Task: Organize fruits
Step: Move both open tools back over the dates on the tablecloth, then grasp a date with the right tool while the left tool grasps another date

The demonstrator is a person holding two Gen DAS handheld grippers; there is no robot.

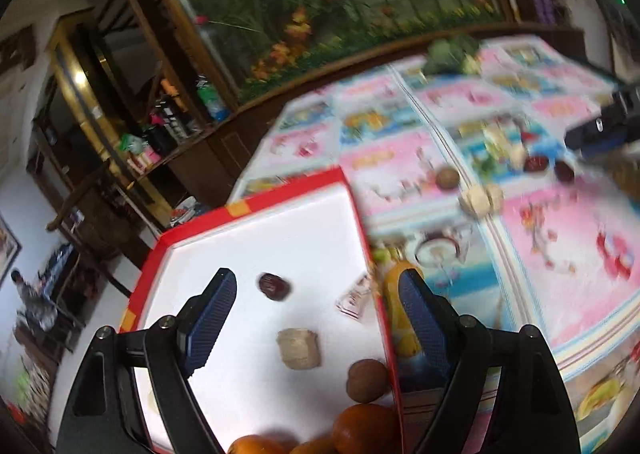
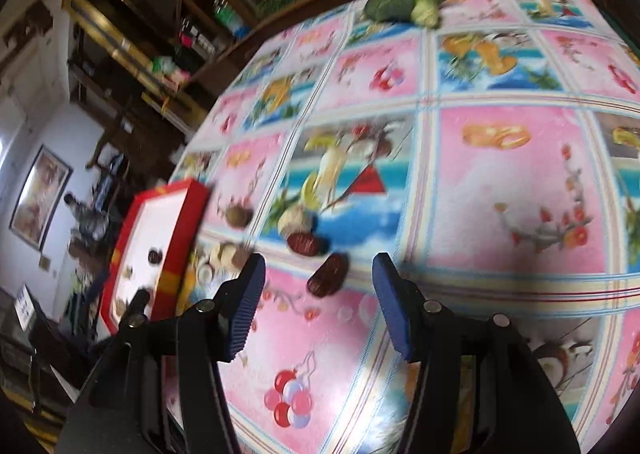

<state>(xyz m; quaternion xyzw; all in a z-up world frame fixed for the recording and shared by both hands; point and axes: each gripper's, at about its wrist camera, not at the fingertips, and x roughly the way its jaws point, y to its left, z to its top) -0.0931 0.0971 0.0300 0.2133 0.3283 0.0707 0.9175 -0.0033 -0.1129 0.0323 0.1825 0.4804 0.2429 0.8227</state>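
Left wrist view, left gripper (image 1: 318,296) jaws wide over red-rimmed tray (image 1: 256,209), right gripper (image 2: 319,296) jaws apart, empty, no legible writing.

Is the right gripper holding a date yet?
No. The right gripper is open and empty; the nearest date lies on the tablecloth ahead.

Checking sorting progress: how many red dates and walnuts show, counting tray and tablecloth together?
Red dates: 3 (1 in the tray, 2 on the tablecloth)
Walnuts: 2 (1 in the tray, 1 on the tablecloth)
Total: 5
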